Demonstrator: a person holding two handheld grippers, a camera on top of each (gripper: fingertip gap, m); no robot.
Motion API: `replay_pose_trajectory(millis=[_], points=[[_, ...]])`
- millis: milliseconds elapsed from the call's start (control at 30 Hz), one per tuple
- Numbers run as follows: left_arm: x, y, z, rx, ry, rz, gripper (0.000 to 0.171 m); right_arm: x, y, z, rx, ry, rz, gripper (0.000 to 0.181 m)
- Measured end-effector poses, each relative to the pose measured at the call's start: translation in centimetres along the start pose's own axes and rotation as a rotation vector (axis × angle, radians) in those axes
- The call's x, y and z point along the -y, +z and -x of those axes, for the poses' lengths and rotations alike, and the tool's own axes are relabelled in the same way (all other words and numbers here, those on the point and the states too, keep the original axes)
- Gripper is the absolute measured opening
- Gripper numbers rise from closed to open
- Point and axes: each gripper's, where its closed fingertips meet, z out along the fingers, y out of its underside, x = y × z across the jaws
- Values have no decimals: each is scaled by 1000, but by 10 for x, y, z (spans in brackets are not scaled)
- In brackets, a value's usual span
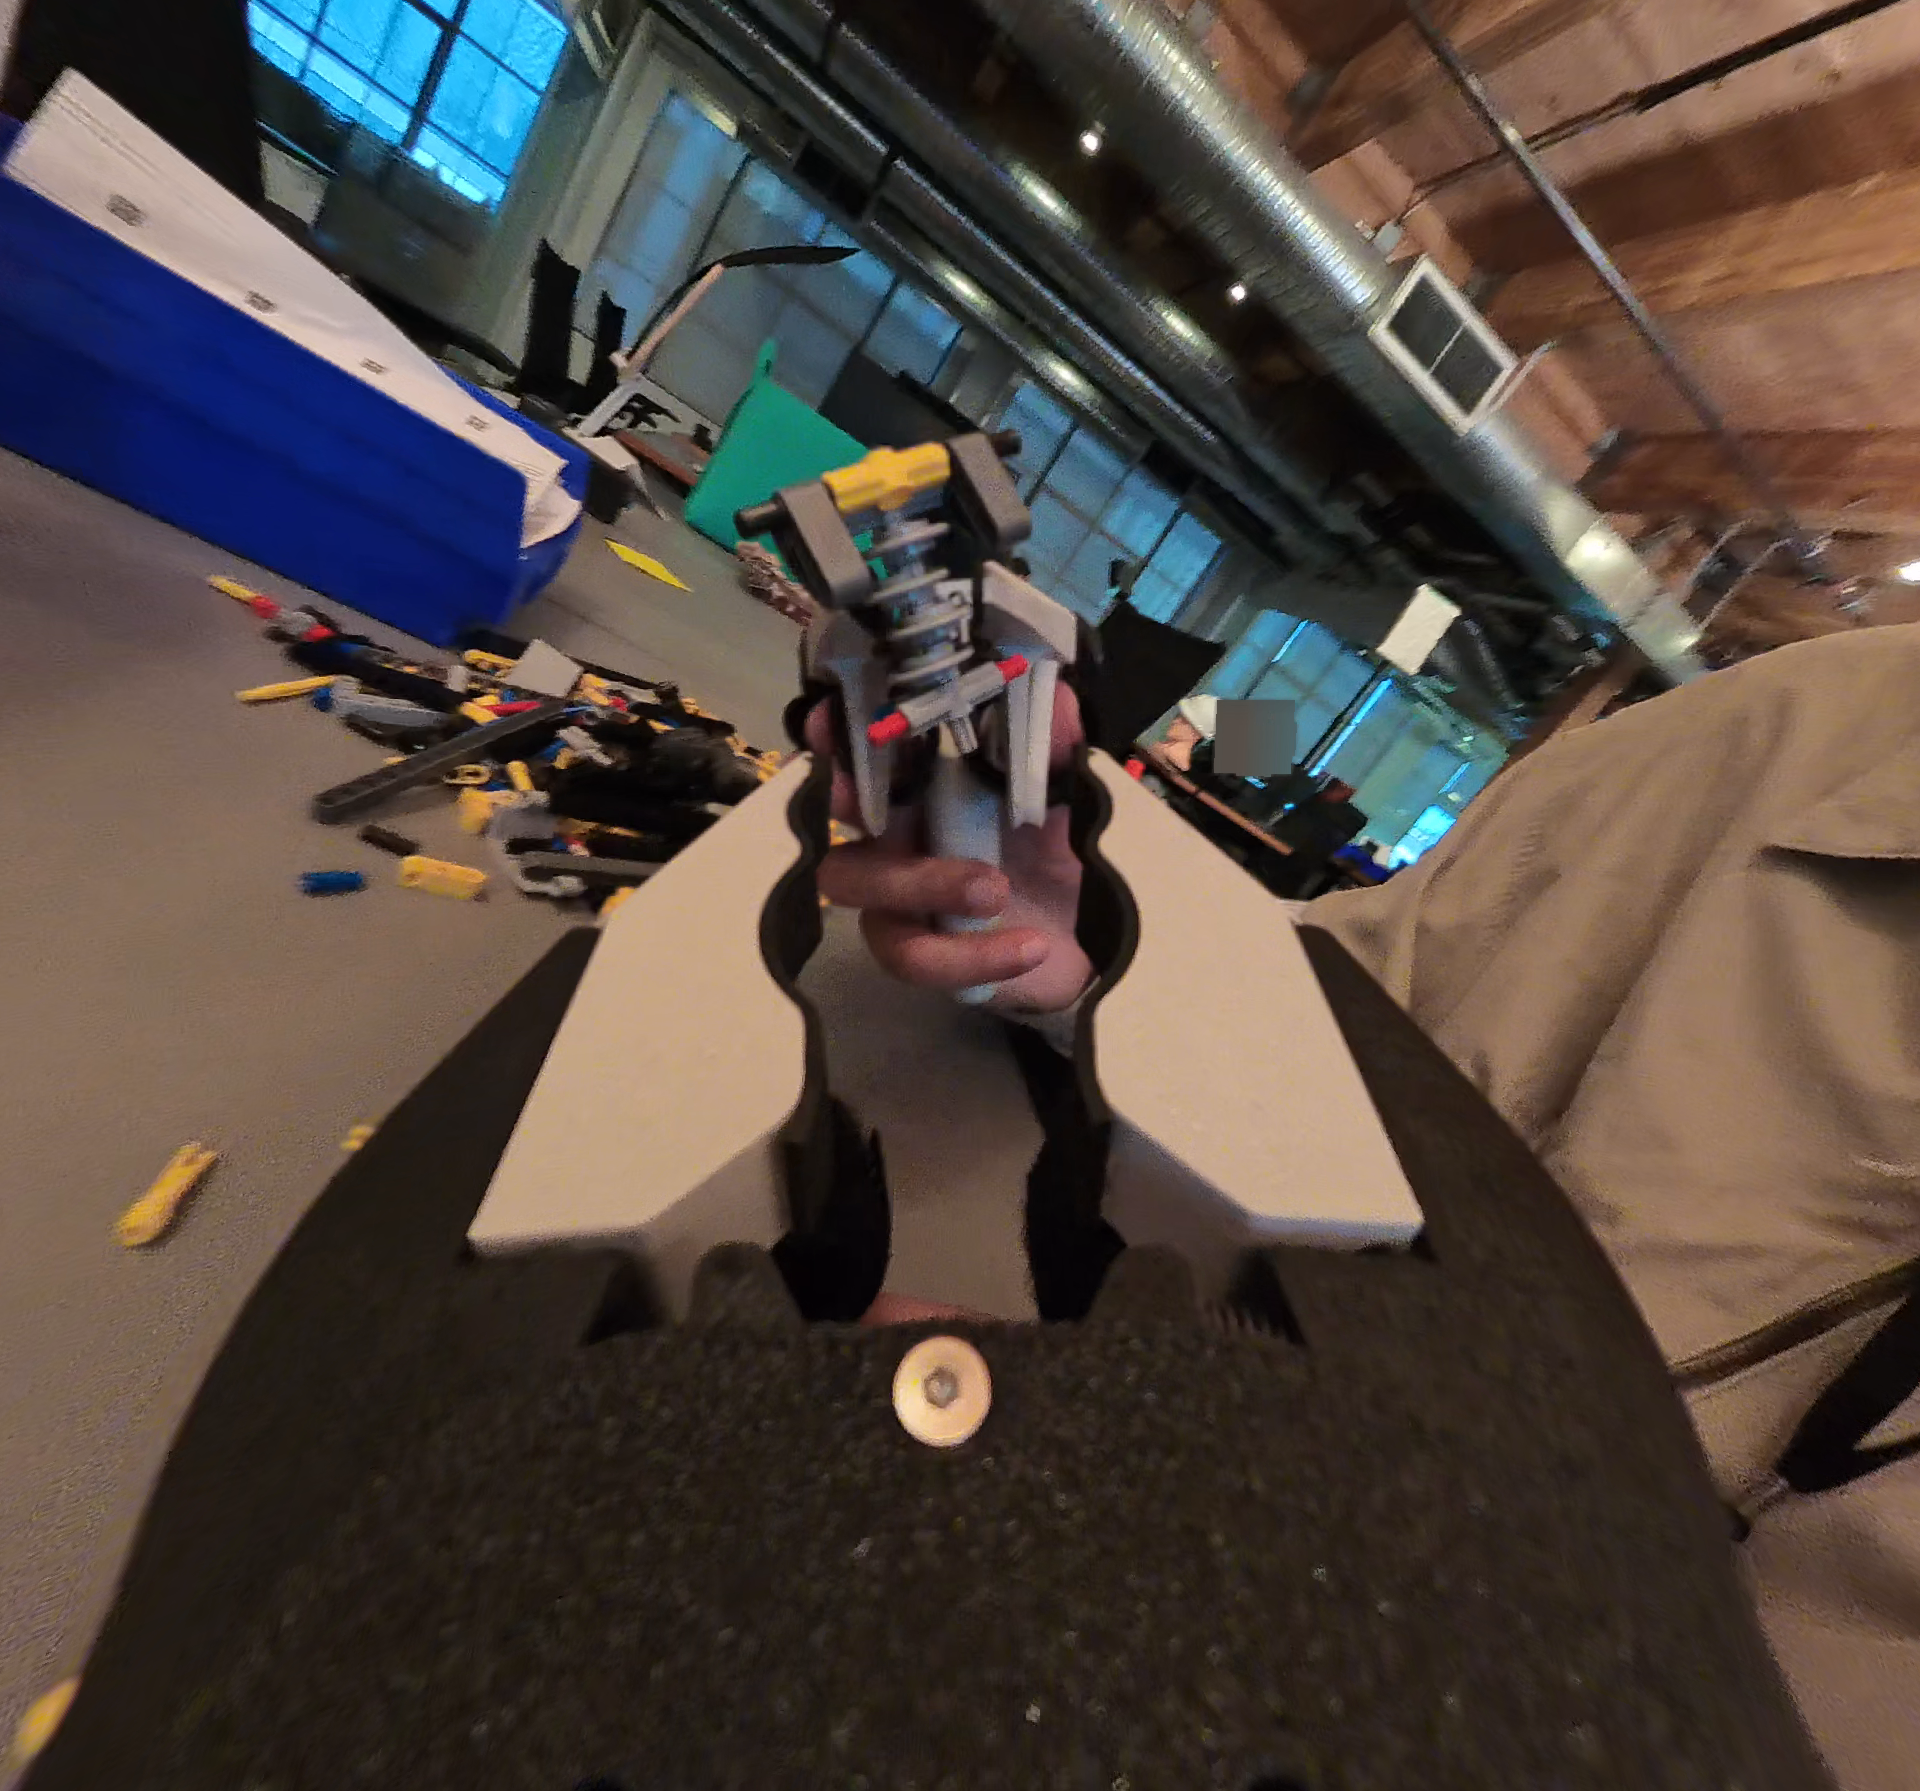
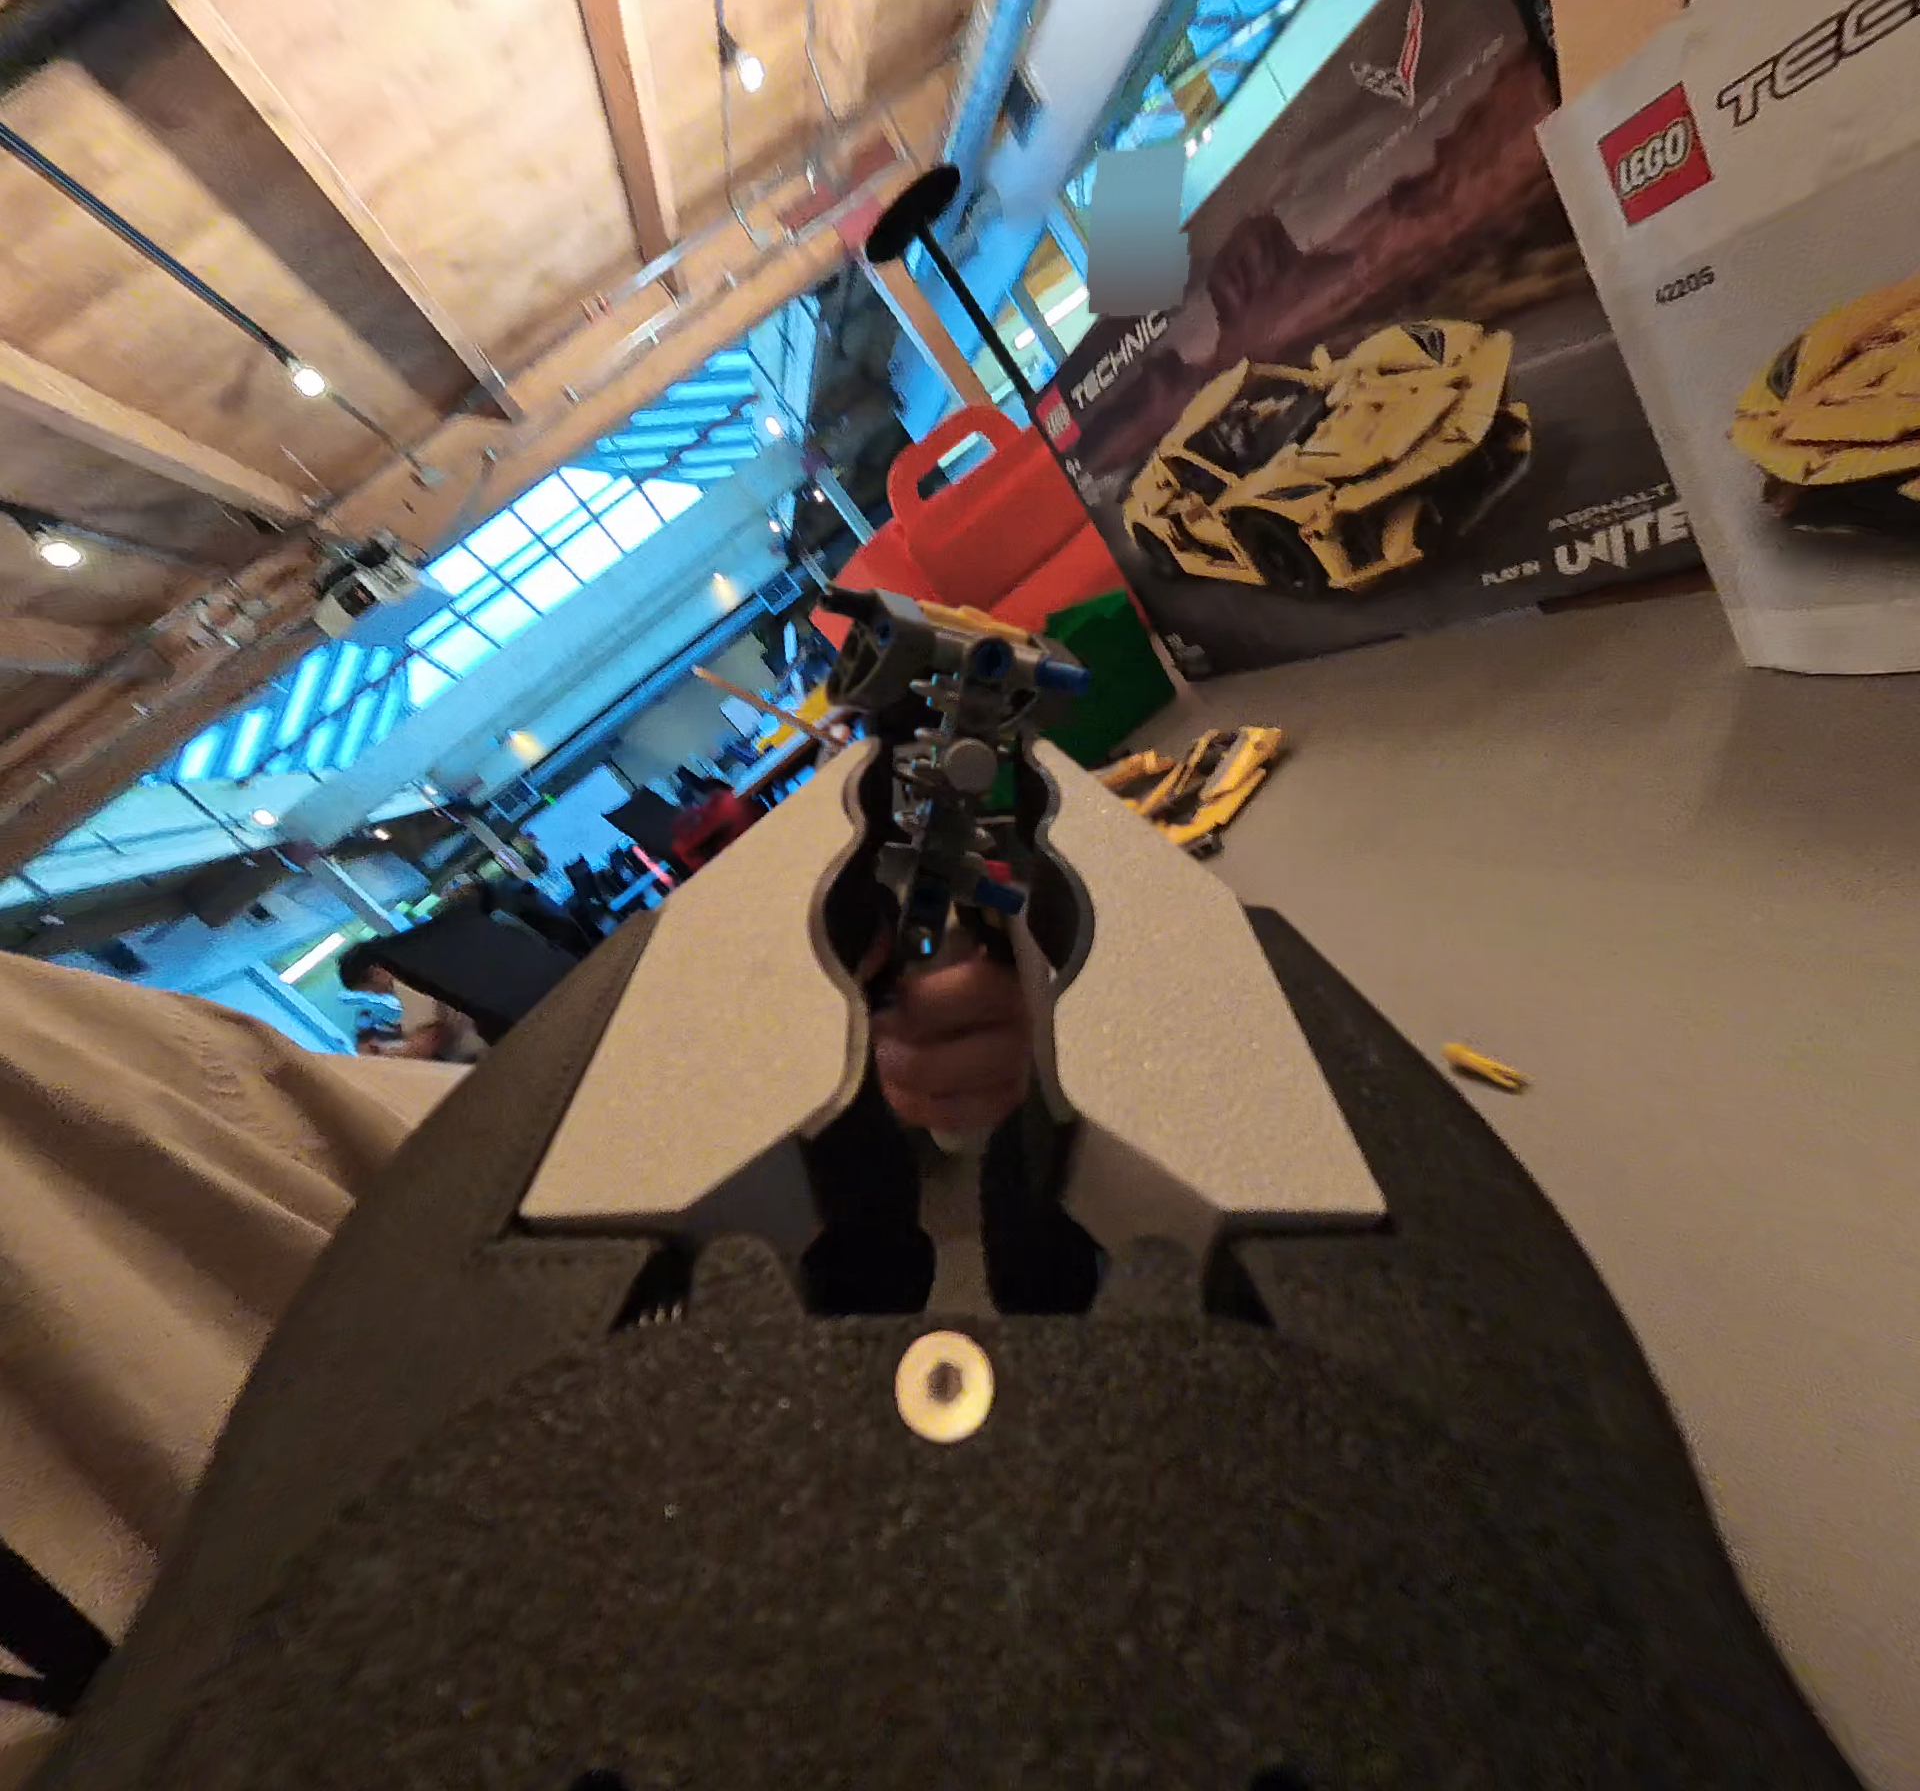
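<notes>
A small brick assembly (image 1: 914, 578) has a grey frame, a coil spring, a yellow top piece and red pins. My right gripper (image 1: 945, 702) is shut on its lower part and holds it upright in the air, with a hand (image 1: 945, 920) below on the handle. My left gripper (image 1: 945, 785) is open and empty; its tips are just short of the assembly's lower end. In the right wrist view the assembly (image 2: 951, 681) sticks out from between the tips of my right gripper (image 2: 951, 765), with a hand (image 2: 940, 1045) behind it.
A pile of loose bricks (image 1: 540, 744) lies on the grey table (image 1: 156, 962) by a blue bin (image 1: 260, 432). A box picturing a yellow car (image 2: 1351, 391), a white booklet (image 2: 1766, 339), a red container (image 2: 977, 515) and a yellow car part (image 2: 1195, 775) stand to the right. A beige-clad person (image 1: 1662, 1014) is close. Less than 4 cm separates the two grippers' tips.
</notes>
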Motion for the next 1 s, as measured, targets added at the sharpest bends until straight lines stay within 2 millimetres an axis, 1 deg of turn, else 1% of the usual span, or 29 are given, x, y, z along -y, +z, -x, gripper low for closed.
replay_pose_trajectory(millis=[67,100,200,267,367,433,567,767,833,867,933,1000], points=[[-7,6,1,4,-8,27,45,-3,4,10,63,31,-6,22],[-8,8,2,8,-11,31,45,-7,6,9,55,14,9,22],[0,6,3,-9,-72,-27,44,-17,9,3,-9,-82,65,22],[0,4,5,-7,-75,-18,39,-17,9,1,-35,-125,76,21],[-6,5,3,-6,-38,13,19,-23,10,1,-39,-124,105,21],[-8,6,5,7,-34,24,19,-27,11,-1,-50,-127,122,21],[-5,7,6,10,-43,-5,19,-30,11,-2,-39,-77,139,22],[-7,9,7,-15,-86,-22,18,-30,9,-4,-37,-44,119,22],[-5,9,-1,-47,-47,-27,16,-28,8,3,27,5,114,22],[-3,7,-5,-61,-26,-21,17,-25,5,6,68,53,117,22],[0,2,-9,-74,5,-13,17,-16,-4,6,119,138,106,26],[4,-2,-8,-62,10,-20,17,-15,-12,5,142,159,142,28]])
